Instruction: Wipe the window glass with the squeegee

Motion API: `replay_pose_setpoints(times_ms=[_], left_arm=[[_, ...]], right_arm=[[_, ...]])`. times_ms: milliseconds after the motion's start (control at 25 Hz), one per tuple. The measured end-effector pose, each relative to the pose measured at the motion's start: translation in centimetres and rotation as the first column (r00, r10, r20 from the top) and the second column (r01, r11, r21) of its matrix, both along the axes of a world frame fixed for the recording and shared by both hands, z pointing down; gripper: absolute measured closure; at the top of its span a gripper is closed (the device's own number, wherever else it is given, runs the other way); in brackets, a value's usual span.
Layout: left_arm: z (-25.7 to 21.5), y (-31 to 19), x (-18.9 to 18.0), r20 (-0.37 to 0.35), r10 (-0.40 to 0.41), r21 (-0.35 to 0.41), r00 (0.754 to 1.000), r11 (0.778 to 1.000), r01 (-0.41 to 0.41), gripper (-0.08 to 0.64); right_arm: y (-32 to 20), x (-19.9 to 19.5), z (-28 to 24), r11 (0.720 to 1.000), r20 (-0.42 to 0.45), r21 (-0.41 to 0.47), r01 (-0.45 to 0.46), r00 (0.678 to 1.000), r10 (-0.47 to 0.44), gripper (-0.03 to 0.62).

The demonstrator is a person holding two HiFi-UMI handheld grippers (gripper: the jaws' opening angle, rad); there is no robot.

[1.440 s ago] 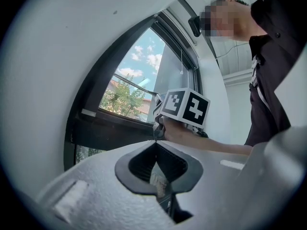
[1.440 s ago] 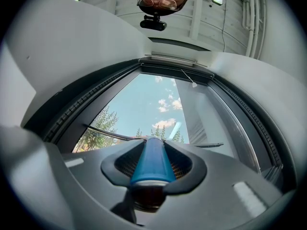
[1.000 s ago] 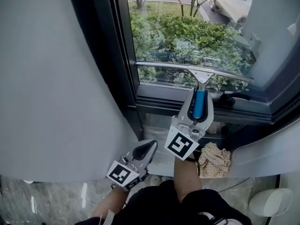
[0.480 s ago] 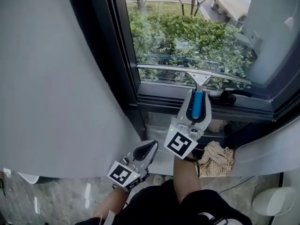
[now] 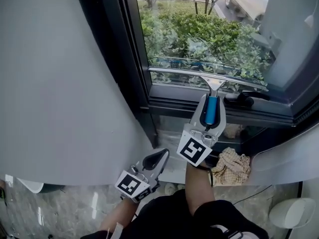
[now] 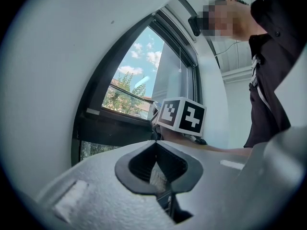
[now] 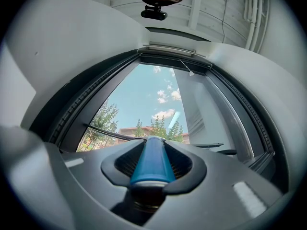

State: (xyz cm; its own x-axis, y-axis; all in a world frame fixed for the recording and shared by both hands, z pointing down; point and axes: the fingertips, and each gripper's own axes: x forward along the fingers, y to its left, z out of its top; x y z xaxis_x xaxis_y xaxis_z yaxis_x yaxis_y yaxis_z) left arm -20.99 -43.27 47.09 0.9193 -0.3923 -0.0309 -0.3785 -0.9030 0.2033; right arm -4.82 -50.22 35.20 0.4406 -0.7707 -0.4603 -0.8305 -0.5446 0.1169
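The squeegee's metal blade (image 5: 207, 77) lies across the window glass (image 5: 199, 29) just above the bottom frame. Its blue handle (image 5: 213, 109) is held between the jaws of my right gripper (image 5: 212, 114), which is shut on it. In the right gripper view the blue handle (image 7: 149, 161) runs up between the jaws of the right gripper (image 7: 151, 164), and the blade (image 7: 115, 133) shows as a thin dark line on the glass. My left gripper (image 5: 154, 161) hangs low by the grey wall, shut and holding nothing. The left gripper (image 6: 158, 171) faces the window from below.
A curved grey wall (image 5: 60, 83) fills the left. A black window handle (image 5: 244, 99) sits on the lower frame just right of the squeegee. A yellow checked cloth (image 5: 230, 166) lies on the sill below. A white round object (image 5: 289, 213) is at the lower right.
The squeegee blade has slid a little down the glass toward the bottom frame, with the right gripper following. The left gripper has stayed low and still.
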Motion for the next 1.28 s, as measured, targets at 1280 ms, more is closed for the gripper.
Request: replay_pose_setpoints(times_ms=[1280], left_arm=[[-3.7,10.3,4.7,-0.024,-0.158,0.105,0.987,0.982,0.160,0.560]], right_arm=[[24.8,11.7,-4.8,0.922,0.044,0.034,0.385,0.921,-0.387,0.459]])
